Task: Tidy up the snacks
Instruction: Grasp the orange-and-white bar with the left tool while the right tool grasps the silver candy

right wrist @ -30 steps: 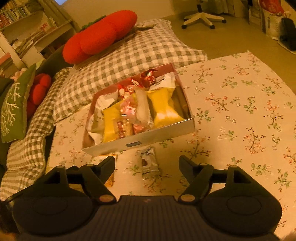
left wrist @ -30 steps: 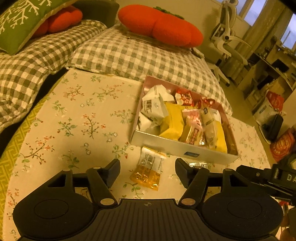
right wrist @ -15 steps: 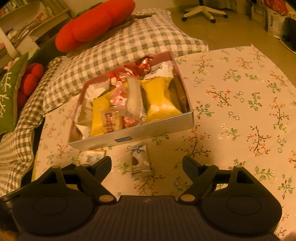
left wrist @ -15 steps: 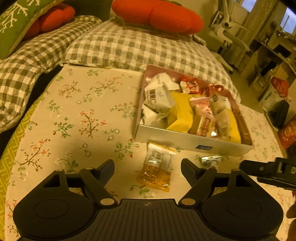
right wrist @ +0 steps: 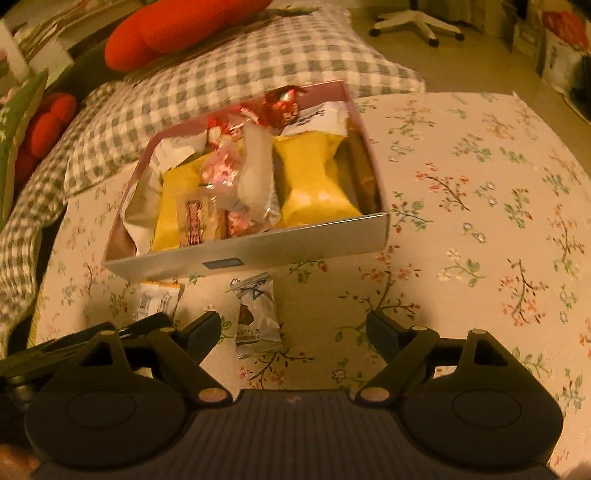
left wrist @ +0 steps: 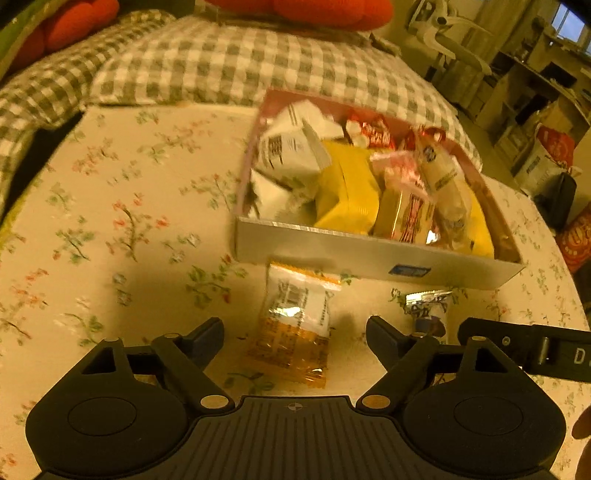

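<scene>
A shallow grey box point(left wrist: 332, 254) full of wrapped snacks sits on the floral tablecloth. Two packets lie loose in front of it. The orange-and-white packet point(left wrist: 291, 314) lies between the fingers of my left gripper point(left wrist: 294, 334), whose jaws are opening; the pads do not touch it. My right gripper point(right wrist: 293, 326) stands open just above a small silver-blue packet point(right wrist: 256, 314), which sits left of centre between its fingers, untouched. The same small packet point(left wrist: 428, 310) shows right of my left gripper. The box point(right wrist: 295, 240) and the orange packet point(right wrist: 159, 299) also appear in the right wrist view.
Grey checked cushions point(left wrist: 221, 62) and a red cushion point(right wrist: 177, 26) border the far side of the table. An office chair base point(right wrist: 417, 22) and bags point(left wrist: 554, 155) stand on the floor beyond. Bare floral cloth point(right wrist: 480, 221) spreads to the right of the box.
Both grippers have sunk toward the table and closer to the loose packets. Their jaws have spread wider, the left one most. Box and packets lie where they were.
</scene>
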The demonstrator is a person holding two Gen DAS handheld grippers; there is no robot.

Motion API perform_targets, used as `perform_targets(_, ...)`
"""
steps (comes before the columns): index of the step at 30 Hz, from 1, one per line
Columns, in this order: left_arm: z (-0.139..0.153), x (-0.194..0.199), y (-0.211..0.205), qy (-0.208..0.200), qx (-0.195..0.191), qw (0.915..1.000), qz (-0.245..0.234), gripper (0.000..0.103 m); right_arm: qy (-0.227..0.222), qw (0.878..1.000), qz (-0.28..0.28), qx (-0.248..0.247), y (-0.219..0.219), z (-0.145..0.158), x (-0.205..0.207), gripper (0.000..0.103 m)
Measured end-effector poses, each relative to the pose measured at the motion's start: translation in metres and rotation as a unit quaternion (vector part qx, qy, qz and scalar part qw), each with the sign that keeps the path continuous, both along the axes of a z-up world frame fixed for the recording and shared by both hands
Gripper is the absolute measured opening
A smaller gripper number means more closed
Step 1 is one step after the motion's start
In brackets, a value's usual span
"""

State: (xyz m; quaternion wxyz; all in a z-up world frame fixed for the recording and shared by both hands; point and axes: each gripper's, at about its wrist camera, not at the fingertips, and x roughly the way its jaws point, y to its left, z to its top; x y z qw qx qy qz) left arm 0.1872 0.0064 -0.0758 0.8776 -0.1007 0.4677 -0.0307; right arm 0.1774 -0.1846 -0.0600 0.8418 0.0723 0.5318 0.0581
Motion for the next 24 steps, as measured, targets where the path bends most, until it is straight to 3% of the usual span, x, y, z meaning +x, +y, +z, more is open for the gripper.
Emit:
perform_targets(2, 0.000, 0.001, -0.005, -0.005, 0.019, 0.9997, -0.012, 0.084, 0.000, 1.000, 0.006, -0.003, 0.003, -0.002, 0.002, 0.083)
perform_targets(4, 0.000, 0.000, -0.006, -0.011, 0.035, 0.9992, -0.011, 0.075, -0.001, 1.000, 0.013, -0.007, 0.006, -0.004, 0.002, 0.082)
perform_targets(6, 0.001, -0.001, -0.009, -0.017, 0.066, 0.9976, -0.012, 0.045, -0.003, 1.000, 0.021, -0.012, 0.009, -0.006, 0.003, 0.082)
perform_targets(7, 0.001, -0.001, -0.009, -0.019, 0.077, 0.9968, -0.012, 0.039, -0.003, 1.000, 0.026, -0.016, 0.011, -0.008, 0.003, 0.081)
perform_targets(21, 0.006, -0.001, 0.016, -0.001, 0.036, 0.9987, 0.035, 0.037, -0.026, 0.995, 0.084, -0.049, 0.041, -0.022, 0.006, 0.075)
perform_targets(24, 0.007, -0.002, 0.015, -0.001, 0.035, 0.9988, 0.033, 0.037, -0.038, 0.991, 0.103, -0.072, 0.050, -0.023, 0.004, 0.066)
